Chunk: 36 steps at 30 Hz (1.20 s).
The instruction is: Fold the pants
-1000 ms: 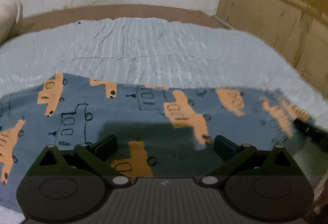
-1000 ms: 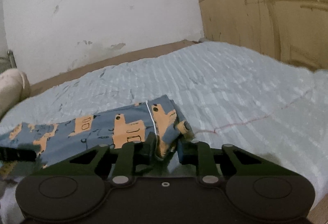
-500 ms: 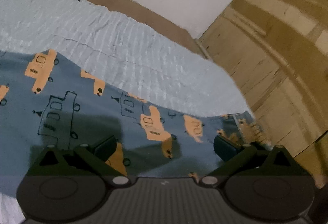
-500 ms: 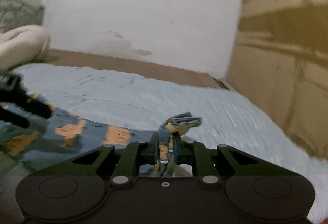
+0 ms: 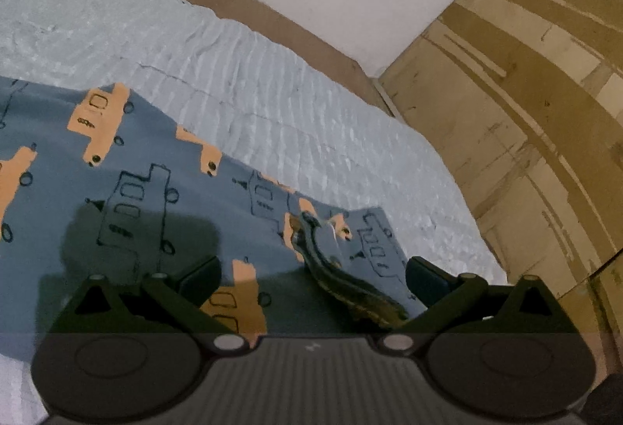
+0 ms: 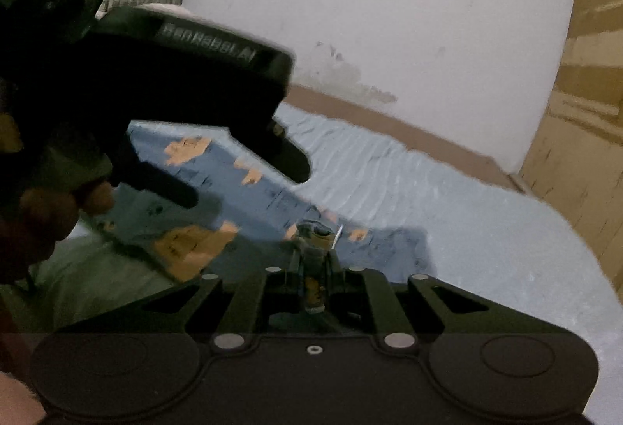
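The pants [image 5: 128, 191], blue-grey with orange vehicle prints, are spread flat on the light blue bedspread [image 5: 272, 106] of a bed. In the left wrist view they fill the frame from 9 o'clock to the centre, with a cuff end reaching toward 4 o'clock.

The left gripper [image 5: 313, 275] is held just above the fabric with its jaws spread wide and nothing between them. A folded, bunched edge of the pants [image 5: 331, 269] runs up between the two fingers without being pinched by either. The gripper's shadow is cast on the cloth at 8 o'clock.

In the right wrist view the right gripper [image 6: 313, 283] is seen with its jaws clenched on a gathered bunch of the pants [image 6: 315, 234], which is lifted slightly off the bedspread [image 6: 467, 215] at the frame centre. The rest of the garment trails away toward 10 o'clock. The left gripper [image 6: 290, 162], blurred, is seen at 10 o'clock, and the person's hand [image 6: 46, 215] around its handle is seen at 9 o'clock.

A white wall [image 6: 389, 16] is seen at 12 o'clock and a wooden panel [image 5: 525, 113] at 3 o'clock.
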Tool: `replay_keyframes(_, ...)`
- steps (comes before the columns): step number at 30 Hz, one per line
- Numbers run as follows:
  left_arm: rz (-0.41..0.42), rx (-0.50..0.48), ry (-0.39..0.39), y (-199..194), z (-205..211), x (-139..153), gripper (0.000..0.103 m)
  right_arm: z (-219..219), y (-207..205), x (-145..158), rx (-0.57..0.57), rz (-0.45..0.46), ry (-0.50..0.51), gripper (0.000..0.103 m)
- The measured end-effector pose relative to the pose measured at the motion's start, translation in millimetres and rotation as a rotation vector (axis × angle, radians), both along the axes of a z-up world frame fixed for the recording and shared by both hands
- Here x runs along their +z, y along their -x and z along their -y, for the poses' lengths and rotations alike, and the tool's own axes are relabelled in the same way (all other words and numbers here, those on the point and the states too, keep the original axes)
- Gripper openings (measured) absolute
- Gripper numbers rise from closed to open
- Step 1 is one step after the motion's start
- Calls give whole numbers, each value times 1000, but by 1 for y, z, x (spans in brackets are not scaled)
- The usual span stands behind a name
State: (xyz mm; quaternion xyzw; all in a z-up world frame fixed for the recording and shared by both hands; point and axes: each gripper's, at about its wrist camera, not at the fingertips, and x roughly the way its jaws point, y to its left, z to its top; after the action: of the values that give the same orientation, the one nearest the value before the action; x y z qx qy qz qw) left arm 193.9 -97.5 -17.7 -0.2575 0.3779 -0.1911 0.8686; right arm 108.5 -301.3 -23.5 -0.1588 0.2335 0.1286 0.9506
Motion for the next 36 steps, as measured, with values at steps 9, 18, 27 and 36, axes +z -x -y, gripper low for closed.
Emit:
replay_keyframes(9,-38,-68,-32,-9,27,-12,84,44,-2,-22,-128,-61,-455,11)
replay_keyframes(18,-102,-33,-59,-28,45,-18,45,54,3,-34,-157,-70,-573,12)
replay_keyframes(27,-101,-4,-79,-28,55,-20,12,54,4,-41,-160,-51,-533,13)
replay_keyframes(36,-14,-18,-123,-20,59,1,8,39,8,-31,-161,-12,-443,14)
